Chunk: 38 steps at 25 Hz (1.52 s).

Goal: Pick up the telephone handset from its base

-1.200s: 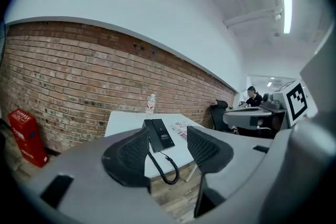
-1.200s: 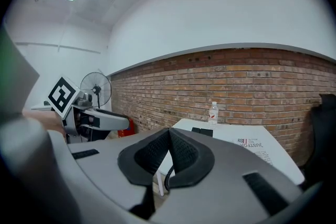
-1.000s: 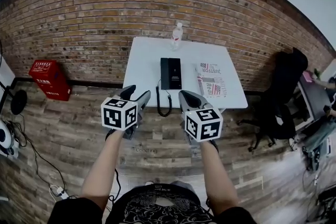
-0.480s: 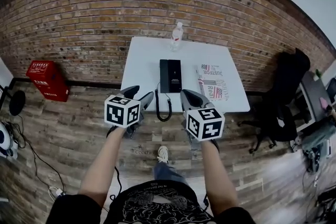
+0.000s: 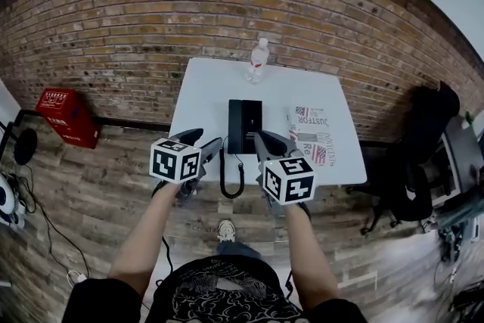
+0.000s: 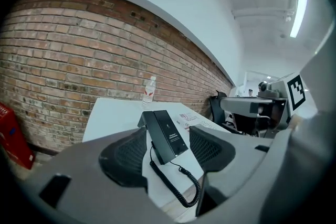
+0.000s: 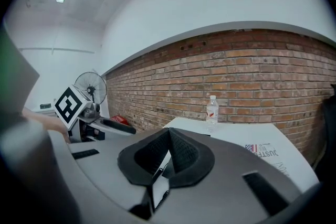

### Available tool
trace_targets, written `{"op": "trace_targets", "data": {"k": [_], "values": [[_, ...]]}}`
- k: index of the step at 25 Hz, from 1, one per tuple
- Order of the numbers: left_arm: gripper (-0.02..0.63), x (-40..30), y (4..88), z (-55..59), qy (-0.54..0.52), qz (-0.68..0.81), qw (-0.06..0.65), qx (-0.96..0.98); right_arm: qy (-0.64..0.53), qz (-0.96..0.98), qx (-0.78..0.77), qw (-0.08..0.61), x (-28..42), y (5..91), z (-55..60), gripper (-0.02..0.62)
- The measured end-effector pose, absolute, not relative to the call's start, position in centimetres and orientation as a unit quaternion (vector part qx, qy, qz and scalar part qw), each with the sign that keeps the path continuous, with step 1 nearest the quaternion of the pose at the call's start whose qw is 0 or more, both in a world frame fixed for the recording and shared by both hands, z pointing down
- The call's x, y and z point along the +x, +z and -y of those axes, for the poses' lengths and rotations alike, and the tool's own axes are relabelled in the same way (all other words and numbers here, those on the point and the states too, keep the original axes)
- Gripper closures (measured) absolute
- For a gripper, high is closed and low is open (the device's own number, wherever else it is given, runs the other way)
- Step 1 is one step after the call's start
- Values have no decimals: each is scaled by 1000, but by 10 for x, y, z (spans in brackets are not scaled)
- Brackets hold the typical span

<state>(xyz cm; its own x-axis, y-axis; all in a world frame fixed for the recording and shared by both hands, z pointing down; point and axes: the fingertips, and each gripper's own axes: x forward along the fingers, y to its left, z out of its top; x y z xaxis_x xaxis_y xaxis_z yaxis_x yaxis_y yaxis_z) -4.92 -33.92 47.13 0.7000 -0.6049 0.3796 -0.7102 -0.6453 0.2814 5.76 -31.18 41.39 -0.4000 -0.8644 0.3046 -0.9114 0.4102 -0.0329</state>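
A black telephone lies on the white table, its handset resting on the base. Its coiled cord hangs over the table's front edge. My left gripper hovers at that edge, left of the phone, open and empty. In the left gripper view the phone and the cord show between the spread pads of the left gripper. My right gripper is just right of the cord, its tips near the phone's front end. In its own view the right gripper is shut, pads meeting at the tips with nothing held.
A water bottle stands at the table's back edge by the brick wall. A newspaper lies right of the phone. A red crate sits on the floor at left, a black office chair at right. A person's shoe shows below.
The view has drawn closer to the table. Both grippers have moved forward to its front edge, on either side of the hanging cord. Their jaws look unchanged.
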Motion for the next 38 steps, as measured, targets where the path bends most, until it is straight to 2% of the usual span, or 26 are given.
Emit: {"op": "trace_targets", "data": {"k": [16, 25, 32, 38], "values": [[367, -11, 547, 429, 135, 312, 332, 880, 125, 834, 518, 140, 92, 449, 403, 595], [367, 8, 578, 448, 121, 242, 430, 861, 135, 838, 506, 151, 105, 464, 438, 595], [368, 23, 593, 454, 123, 179, 474, 853, 137, 842, 498, 156, 110, 473, 463, 595], [418, 39, 593, 451, 129, 108, 491, 855, 143, 843, 493, 163, 118, 480, 481, 595]]}}
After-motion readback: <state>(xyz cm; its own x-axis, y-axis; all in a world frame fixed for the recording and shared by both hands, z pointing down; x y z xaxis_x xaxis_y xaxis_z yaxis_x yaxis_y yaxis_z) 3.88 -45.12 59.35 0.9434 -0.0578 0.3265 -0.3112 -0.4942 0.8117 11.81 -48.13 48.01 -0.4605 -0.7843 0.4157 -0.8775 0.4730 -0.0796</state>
